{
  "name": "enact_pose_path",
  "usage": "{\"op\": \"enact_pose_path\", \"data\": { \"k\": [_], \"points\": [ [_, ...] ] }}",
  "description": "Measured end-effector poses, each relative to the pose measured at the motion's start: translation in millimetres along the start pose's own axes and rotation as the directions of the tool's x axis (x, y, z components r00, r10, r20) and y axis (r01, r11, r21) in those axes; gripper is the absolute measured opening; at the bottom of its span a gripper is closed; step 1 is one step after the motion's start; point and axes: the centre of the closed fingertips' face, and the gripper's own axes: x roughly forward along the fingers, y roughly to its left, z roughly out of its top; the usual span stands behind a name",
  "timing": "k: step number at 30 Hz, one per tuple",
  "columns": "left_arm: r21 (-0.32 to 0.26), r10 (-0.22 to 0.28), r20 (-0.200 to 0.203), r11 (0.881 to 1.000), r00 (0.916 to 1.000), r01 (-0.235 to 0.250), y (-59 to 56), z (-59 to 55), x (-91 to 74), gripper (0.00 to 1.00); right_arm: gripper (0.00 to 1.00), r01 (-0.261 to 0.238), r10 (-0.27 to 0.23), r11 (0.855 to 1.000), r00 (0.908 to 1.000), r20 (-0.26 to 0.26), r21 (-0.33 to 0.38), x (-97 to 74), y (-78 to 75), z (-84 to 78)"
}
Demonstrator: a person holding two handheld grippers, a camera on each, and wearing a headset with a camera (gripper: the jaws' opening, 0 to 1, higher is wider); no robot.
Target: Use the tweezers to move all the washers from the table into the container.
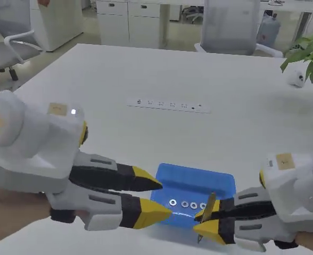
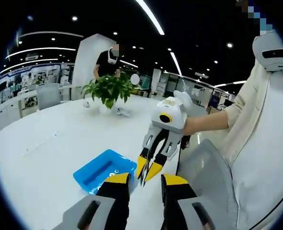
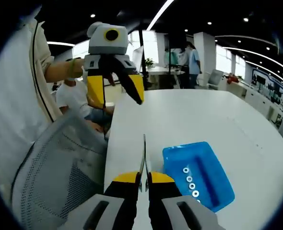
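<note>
Left gripper [image 1: 161, 197]: it is hovering at 9 o'clock of the container, its yellow-tipped jaws standing well apart and gripping nothing; its own view [image 2: 147, 184] is showing the same gap.

Container [image 1: 196, 178]: the blue tray is sitting on the white table [image 1: 146, 69] between the two grippers, at 6 o'clock in the head view.

Washers [image 1: 187, 204]: four are lying in a row inside the container, along its near wall; in the right gripper view the row [image 3: 190, 182] is lying at 3 o'clock of the jaws.

Tweezers [image 1: 208, 204]: they are hanging over the near right edge of the container, apart from the washers.

Right gripper [image 1: 199, 222]: its jaws are pinching closed on the tweezers.

Progress: no washer is showing on the bare table, so the moving is looking finished or nearly so; the tabletop hidden under the grippers cannot be checked.

Tweezers' axis: in the right gripper view the thin blades [image 3: 144, 153] are pointing to 12 o'clock, straight out past the jaws; in the head view the long axis is running steeply from 1 o'clock to 7 o'clock, crossing the gripper's line.
</note>
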Motion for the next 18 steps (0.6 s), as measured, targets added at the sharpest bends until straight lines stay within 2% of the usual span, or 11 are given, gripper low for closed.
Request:
{"op": "enact_pose_path", "data": {
  "k": [2,3,4,5,8,11,16,18],
  "points": [
    [0.004,-0.025,-0.002,1.0,0.9997,0.025,-4.4,-0.5,6.9,0.2,0.04,-0.023,0.022,0.999,0.9983,-0.054,-0.033,3.5,8.7,-8.9],
    [0.013,-0.046,-0.017,0.999,0.9988,0.046,-8.2,-3.2,12.0,0.18,0.04,-0.034,0.029,0.998,0.9957,-0.088,-0.055,5.3,13.3,-14.6],
    [0.019,-0.051,-0.025,0.998,0.9984,0.052,-9.1,-4.7,13.7,0.17,0.04,-0.035,0.029,0.998,0.9949,-0.097,-0.061,5.9,14.3,-15.9],
    [0.038,-0.067,-0.058,0.997,0.9961,0.069,-12.7,-10.9,20.6,0.15,0.04,-0.044,0.035,0.996,0.992,-0.121,-0.078,8.2,18.7,-20.8],
    [0.055,-0.093,-0.093,0.994,0.9914,0.098,-20.0,-18.1,31.6,0.12,0.04,-0.051,0.039,0.995,0.9892,-0.142,-0.084,11.2,24.2,-25.1],
    [0.07,-0.096,-0.124,0.992,0.9877,0.105,-23.5,-23.7,40.8,0.09,0.04,-0.056,0.04,0.994,0.9864,-0.16,-0.099,12.8,28.0,-28.0],
    [0.086,-0.108,-0.154,0.989,0.9822,0.122,-26.5,-29.4,51.1,0.04,0.04,-0.062,0.043,0.992,0.9845,-0.17,-0.108,13.9,30.5,-29.5],
    [0.118,-0.097,-0.178,0.986,0.9792,0.119,-26.2,-32.2,54.3,0.04,0.04,-0.064,0.046,0.993,0.9844,-0.17,-0.104,13.9,30.9,-29.6]
  ]
}}
